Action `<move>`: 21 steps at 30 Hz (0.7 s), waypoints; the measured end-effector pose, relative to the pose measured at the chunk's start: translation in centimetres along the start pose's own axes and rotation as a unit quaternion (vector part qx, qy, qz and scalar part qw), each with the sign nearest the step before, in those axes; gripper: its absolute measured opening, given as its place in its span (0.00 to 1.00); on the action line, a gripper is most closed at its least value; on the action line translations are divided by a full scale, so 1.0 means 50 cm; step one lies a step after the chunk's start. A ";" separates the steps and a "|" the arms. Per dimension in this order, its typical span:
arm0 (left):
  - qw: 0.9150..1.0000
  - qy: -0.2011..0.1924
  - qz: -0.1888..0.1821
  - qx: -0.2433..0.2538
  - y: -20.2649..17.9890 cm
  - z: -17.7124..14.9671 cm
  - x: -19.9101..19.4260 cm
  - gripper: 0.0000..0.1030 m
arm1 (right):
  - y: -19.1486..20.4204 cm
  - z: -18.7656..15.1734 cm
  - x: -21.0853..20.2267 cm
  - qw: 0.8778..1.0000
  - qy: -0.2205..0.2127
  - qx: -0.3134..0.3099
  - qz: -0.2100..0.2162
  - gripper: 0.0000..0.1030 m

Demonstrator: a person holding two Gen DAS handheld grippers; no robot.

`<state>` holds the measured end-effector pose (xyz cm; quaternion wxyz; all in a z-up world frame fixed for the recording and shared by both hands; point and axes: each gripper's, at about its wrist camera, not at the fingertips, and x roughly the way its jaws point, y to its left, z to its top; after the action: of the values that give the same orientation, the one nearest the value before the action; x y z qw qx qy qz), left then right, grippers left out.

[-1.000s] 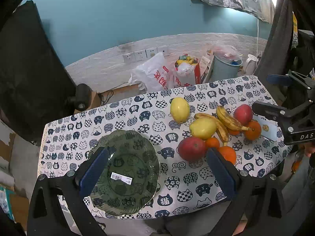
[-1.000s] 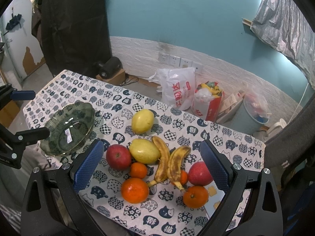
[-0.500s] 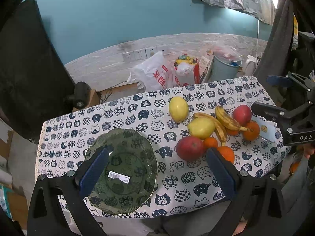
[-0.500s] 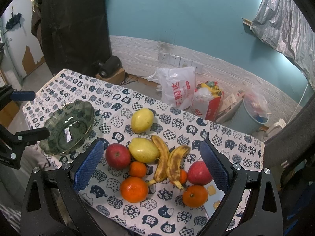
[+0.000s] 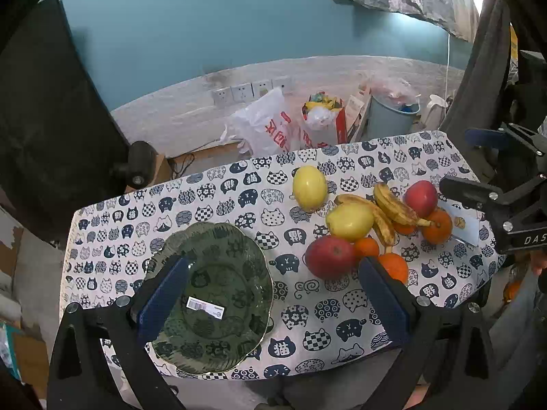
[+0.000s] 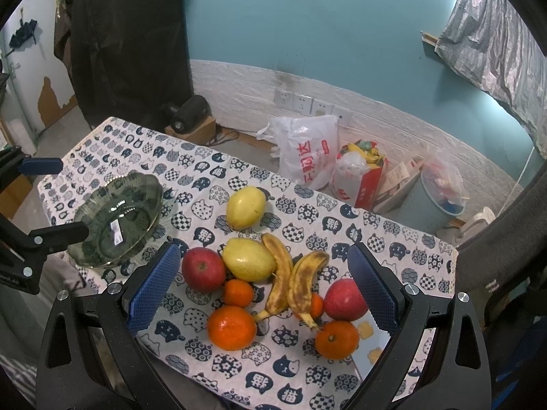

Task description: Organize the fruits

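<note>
While both grippers hang above the cat-print tabletop (image 5: 218,198), nothing is held. Left gripper (image 5: 273,294): jaws wide, over the green glass bowl (image 5: 232,266) at the near left. Right gripper (image 6: 263,290): jaws wide, over the fruit pile on the right. Pile: two red apples (image 6: 203,268), two yellow pears (image 6: 248,259), two bananas (image 6: 282,273) and several oranges (image 6: 231,327), touching. One pear lies just beyond, apart. Bowl empty but for a barcode sticker (image 5: 205,306).

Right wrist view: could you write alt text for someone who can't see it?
An open hand-held gripper hovers above fruit clustered on a cat-patterned tablecloth: two red apples, two yellow pears, two spotted bananas and several oranges. An empty green glass bowl sits left.
</note>
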<state>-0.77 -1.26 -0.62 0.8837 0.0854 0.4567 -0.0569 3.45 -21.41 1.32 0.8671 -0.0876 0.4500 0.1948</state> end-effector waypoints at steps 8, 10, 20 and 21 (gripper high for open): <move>0.999 0.031 -0.018 -0.006 0.005 0.007 0.041 0.98 | -0.013 0.009 0.007 1.000 0.007 0.008 -0.009 0.94; 0.999 0.039 -0.018 -0.006 0.003 0.009 0.054 0.98 | -0.026 0.011 0.009 1.000 0.009 0.016 -0.012 0.94; 0.997 0.067 -0.035 -0.020 0.005 0.036 0.107 0.98 | -0.087 0.011 0.020 0.998 0.024 0.049 -0.034 0.94; 0.997 0.071 -0.032 -0.020 0.004 0.039 0.112 0.98 | -0.092 0.009 0.022 0.998 0.026 0.051 -0.036 0.94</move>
<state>4.05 -1.59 -4.09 0.8484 0.0569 0.5216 -0.0703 6.29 -25.17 0.58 0.8647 -0.0646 0.4786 0.1383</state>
